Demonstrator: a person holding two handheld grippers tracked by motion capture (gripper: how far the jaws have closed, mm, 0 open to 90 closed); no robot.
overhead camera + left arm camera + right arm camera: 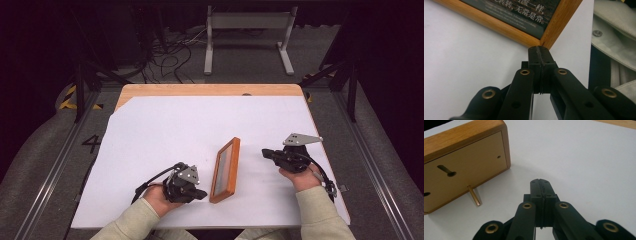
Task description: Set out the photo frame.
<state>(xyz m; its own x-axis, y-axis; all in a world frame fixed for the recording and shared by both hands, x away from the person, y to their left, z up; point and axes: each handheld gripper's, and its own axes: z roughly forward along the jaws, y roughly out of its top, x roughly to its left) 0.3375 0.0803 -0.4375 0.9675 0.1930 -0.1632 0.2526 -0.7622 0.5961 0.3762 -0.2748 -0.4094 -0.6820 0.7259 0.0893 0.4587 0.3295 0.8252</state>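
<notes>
Wooden picture frame (pixel 225 170), propped on brass peg (pixel 474 196) | white sheet (pixel 165 130) seemingly matte | both hand-held grippers clenched, empty

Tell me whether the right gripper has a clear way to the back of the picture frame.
Probably yes: the right gripper, jaws shut, points at the picture frame across bare white sheet; only the small brass peg stands out from the back.

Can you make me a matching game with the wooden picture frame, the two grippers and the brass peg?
Things:
1. wooden picture frame
2. left gripper
3. right gripper
4. thin brass peg

Places or states:
A. sticks out of the frame's tan back
B. shut, tip at the frame's near corner
C. stands on the white sheet between the grippers
D. shut, facing the frame's back, apart from it

Pairs: 1-C, 2-B, 3-D, 4-A
</notes>
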